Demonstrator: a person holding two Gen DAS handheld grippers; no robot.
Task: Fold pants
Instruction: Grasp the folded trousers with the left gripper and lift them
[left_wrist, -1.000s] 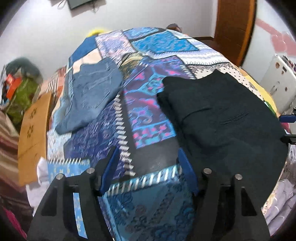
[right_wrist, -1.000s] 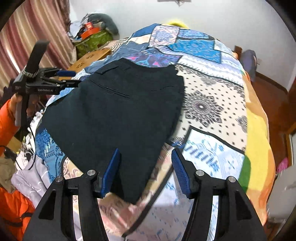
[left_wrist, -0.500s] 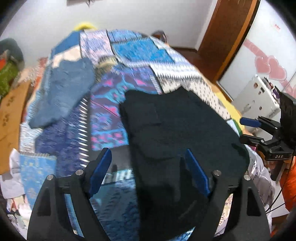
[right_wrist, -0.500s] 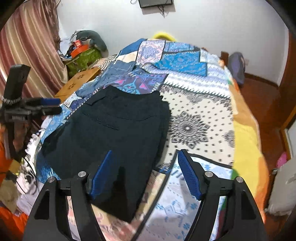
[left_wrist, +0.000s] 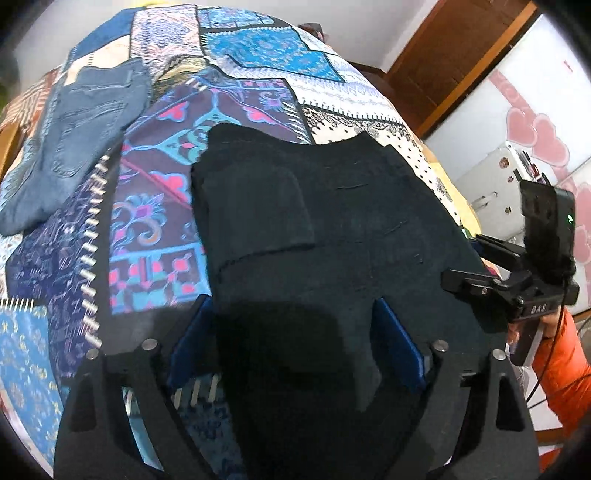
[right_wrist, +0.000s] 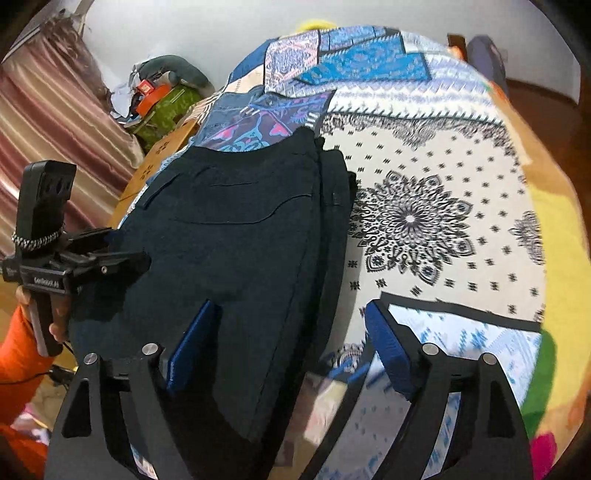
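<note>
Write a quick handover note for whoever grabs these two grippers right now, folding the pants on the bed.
Left gripper: open, holding nothing, over the near end of the black pants.
Right gripper: open, holding nothing, at the pants' near right edge.
The pants lie flat on the patterned bedspread, already doubled over along the right edge. A pair of blue jeans lies farther off to the left.
Done: at least one fold, it seems.
Left: probably grip the near end with both grippers and fold it toward the far end.
</note>
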